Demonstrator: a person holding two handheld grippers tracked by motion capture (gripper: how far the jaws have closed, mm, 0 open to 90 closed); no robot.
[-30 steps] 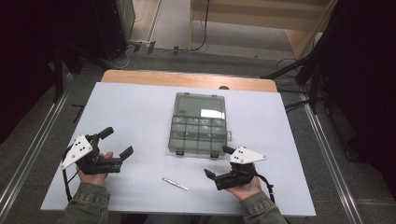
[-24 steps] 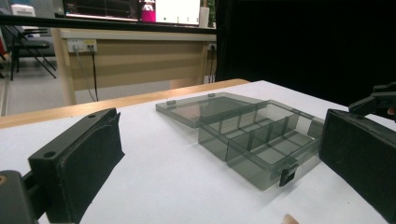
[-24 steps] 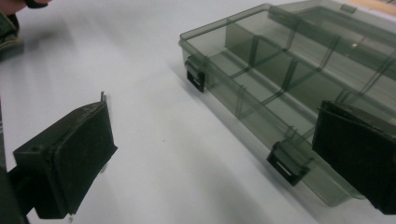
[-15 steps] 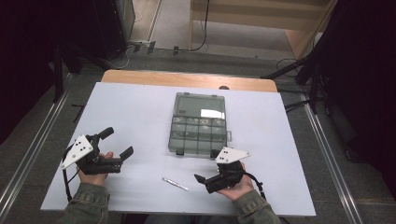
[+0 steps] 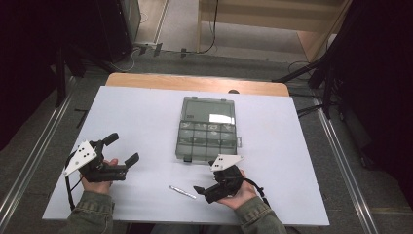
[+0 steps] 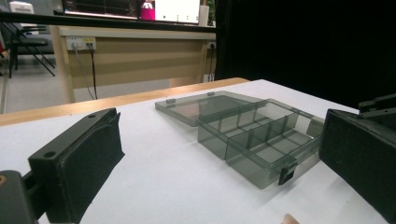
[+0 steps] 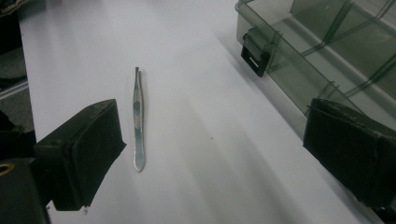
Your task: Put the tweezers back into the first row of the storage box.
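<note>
left gripper [image 5: 122, 148]: jaws spread, holding nothing, above the white table [image 5: 141, 122] | tweezers [image 5: 182, 191]: flat on the table, just ahead of the right gripper's jaws, nearer its left jaw in the right gripper view | right gripper [image 5: 203, 192]: jaws spread wide, empty | compartment box [image 5: 208, 129]: smoky clear plastic, lid open, beside right jaw

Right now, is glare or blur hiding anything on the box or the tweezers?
High view: a bright glare patch sits on the open lid of the organizer box, tweezers small but visible. Right gripper view: tweezers sharp, near jaws soft. Left gripper view: box clear, background dark at right.
</note>
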